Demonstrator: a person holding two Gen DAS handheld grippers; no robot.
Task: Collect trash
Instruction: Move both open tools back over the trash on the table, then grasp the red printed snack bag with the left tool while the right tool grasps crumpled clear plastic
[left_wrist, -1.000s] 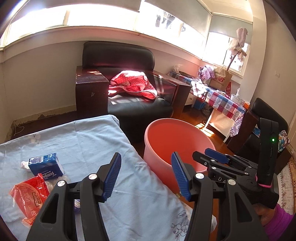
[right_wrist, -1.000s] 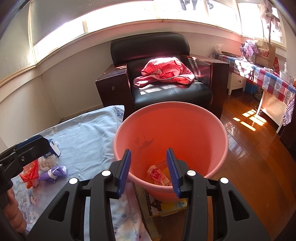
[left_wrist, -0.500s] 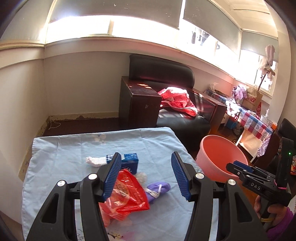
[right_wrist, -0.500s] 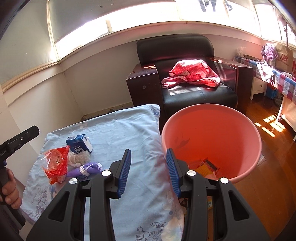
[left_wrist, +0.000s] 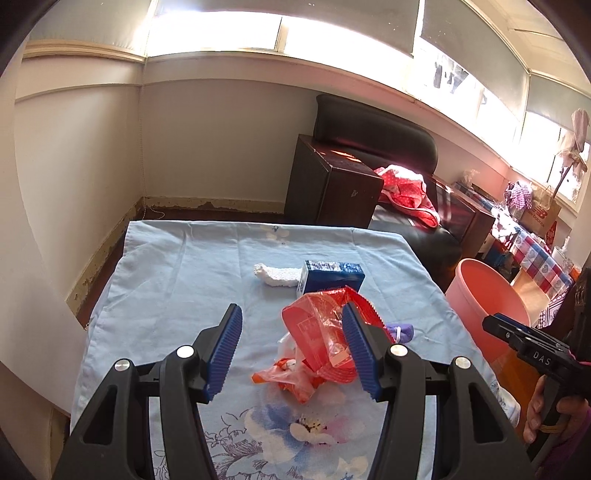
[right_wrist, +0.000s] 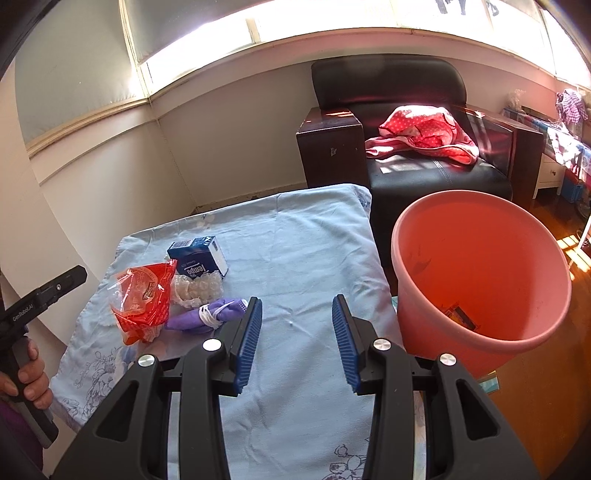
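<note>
Broadly, the worktop (left_wrist: 177, 266) under its pale blue floral cloth fills the near scene, with a black armchair (right_wrist: 406, 110) beyond its far right corner and a pink bucket (right_wrist: 480, 266) standing on the floor just off its right edge, a few scraps already lying in its bottom. The trash left to collect sits in one cluster on the cloth: a crumpled red plastic wrapper (left_wrist: 325, 339) nearest, a blue tissue box (left_wrist: 332, 277) behind it, a white foam piece (left_wrist: 275, 275) to the left of the box, a clear blister tray (right_wrist: 197, 286) and a small purple bundle tied with white (right_wrist: 210, 314). The left hand-held gripper (left_wrist: 291, 350) hangs over the near side of that cluster with its jaws wide apart and nothing held; the red wrapper lies just ahead and slightly right of centre, partly behind the right finger, its long side running roughly near-to-far. The right hand-held gripper (right_wrist: 297, 336) is about half open and empty, over bare cloth between the cluster on its left and the bucket on its right. I judge the left one the better placed for the wrapper: a small shift right and forward would bring it between the jaws.
</note>
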